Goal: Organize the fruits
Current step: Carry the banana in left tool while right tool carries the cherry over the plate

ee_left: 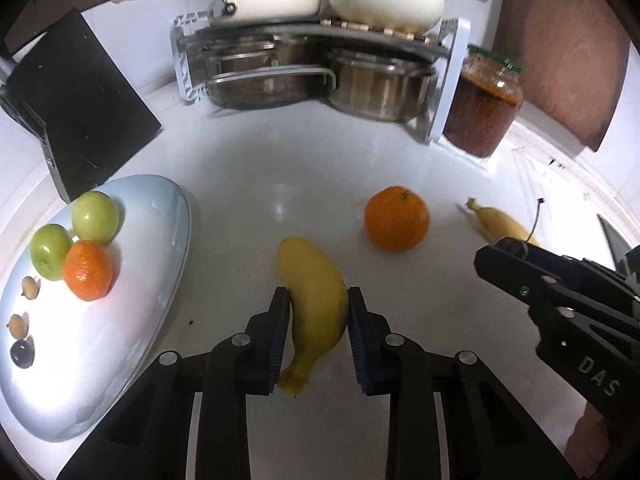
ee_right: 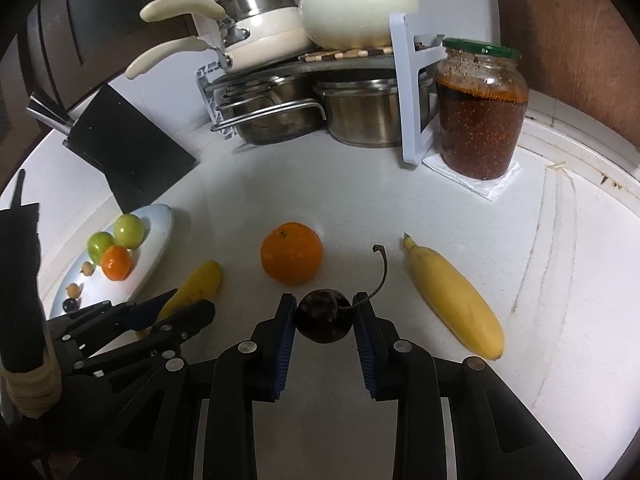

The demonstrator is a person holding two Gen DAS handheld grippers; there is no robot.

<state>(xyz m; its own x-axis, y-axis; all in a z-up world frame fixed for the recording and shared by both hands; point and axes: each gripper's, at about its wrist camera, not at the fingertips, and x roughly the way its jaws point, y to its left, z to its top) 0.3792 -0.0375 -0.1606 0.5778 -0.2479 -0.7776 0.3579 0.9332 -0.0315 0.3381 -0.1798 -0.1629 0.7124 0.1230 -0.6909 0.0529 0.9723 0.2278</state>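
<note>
Between blue pads (ee_left: pixel 280 332) — banana (ee_left: pixel 314 304)

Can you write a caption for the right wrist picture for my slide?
Right gripper pinches a dark cherry on the white counter, between an orange and a banana.

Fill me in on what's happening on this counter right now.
A person is sorting fruit with two handheld grippers. The left gripper is closed on a banana lying on the white counter. The right gripper grips a dark cherry by its body, stem curling upward. The oval plate at left already holds two green apples, a small orange and a few small fruits. A larger orange and a second banana wait loose on the counter.
</note>
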